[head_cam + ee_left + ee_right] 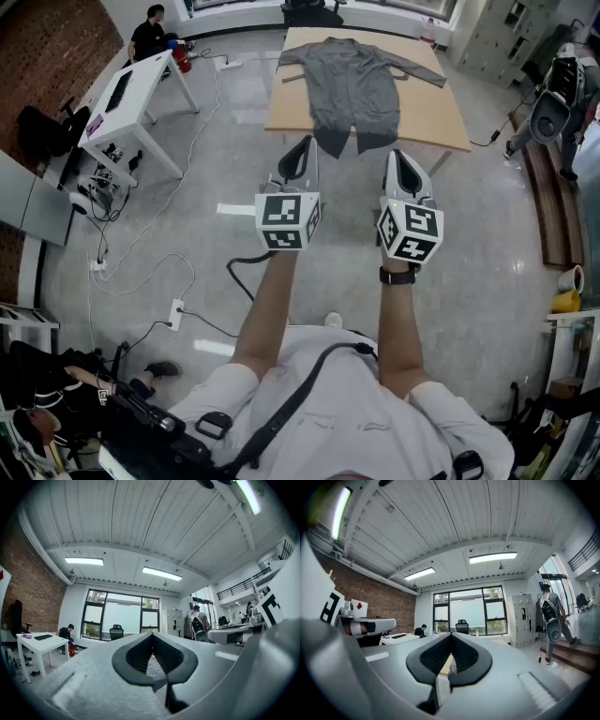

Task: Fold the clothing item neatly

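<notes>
**Head view:** a grey long-sleeved garment (352,84) lies spread flat on a wooden table (441,117) across a stretch of bare floor from the person. Its long axis runs straight away from the person. The collar is at the far end, a sleeve reaches out to each side, and the hem droops over the table's near edge. The left gripper (303,142) and right gripper (399,157) are held out level, side by side in the air, short of the table and touching nothing. The garment lies dead ahead of both. The left tip lines up with the hem's left corner and the right tip with its right corner, so neither hand looks clearly nearer. The hem is the closest part to reach. Off to the left stands a white desk (141,94), well apart from the work.

**Left gripper view:** the dark pads (133,656) are pressed together with nothing between them. Beyond them are windows and an office chair (116,632).

**Right gripper view:** these pads (429,656) are likewise closed on nothing, and a sliver of the wooden table shows through the notch below them.

Folding has not begun, and I judge that both jaws must open before either hem corner can be taken
</notes>
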### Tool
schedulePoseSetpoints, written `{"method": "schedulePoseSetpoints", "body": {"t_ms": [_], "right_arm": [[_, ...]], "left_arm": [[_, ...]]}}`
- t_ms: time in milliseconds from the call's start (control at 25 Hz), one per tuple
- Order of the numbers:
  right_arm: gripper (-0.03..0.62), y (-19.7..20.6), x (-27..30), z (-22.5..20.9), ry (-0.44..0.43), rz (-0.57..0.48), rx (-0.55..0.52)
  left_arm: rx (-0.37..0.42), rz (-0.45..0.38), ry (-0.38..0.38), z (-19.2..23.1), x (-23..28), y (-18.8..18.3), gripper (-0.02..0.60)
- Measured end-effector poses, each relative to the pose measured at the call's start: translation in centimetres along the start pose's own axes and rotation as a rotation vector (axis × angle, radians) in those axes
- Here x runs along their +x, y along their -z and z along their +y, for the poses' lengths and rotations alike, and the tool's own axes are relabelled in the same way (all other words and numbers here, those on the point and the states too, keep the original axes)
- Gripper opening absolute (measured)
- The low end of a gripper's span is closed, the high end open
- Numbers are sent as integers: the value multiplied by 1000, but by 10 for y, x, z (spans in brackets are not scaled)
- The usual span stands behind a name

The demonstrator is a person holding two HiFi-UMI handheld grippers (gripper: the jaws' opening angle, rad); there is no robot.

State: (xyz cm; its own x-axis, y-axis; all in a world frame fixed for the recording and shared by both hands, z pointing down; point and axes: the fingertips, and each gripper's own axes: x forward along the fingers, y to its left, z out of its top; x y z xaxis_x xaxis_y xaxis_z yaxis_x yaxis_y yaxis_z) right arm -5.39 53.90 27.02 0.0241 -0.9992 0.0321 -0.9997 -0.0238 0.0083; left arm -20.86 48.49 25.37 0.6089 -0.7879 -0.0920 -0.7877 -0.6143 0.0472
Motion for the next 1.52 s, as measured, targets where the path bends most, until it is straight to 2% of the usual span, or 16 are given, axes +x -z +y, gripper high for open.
{"method": "schedulePoseSetpoints", "body": {"t_ms": [480, 720, 920, 1080, 1320, 1520], "right_arm": [[0, 9, -9, -24, -55, 1, 8], [3, 14, -5, -34, -92, 1, 70], [4, 29, 15, -22, -137, 29, 77], [5, 36, 49, -27, -134, 40, 85], [5, 40, 130, -36, -127, 49, 98], [5, 30, 198, -36, -137, 46, 62]], "left_arm": [[11, 10, 3, -47, 17, 13, 0], [28, 26, -6, -63, 21, 18, 0], [25, 61, -38, -45, 33, 33, 0], [26, 65, -27, -32, 62, 40, 0], [10, 82, -4, 4, 136, 57, 0], [12, 68, 9, 41, 202, 51, 0]]}}
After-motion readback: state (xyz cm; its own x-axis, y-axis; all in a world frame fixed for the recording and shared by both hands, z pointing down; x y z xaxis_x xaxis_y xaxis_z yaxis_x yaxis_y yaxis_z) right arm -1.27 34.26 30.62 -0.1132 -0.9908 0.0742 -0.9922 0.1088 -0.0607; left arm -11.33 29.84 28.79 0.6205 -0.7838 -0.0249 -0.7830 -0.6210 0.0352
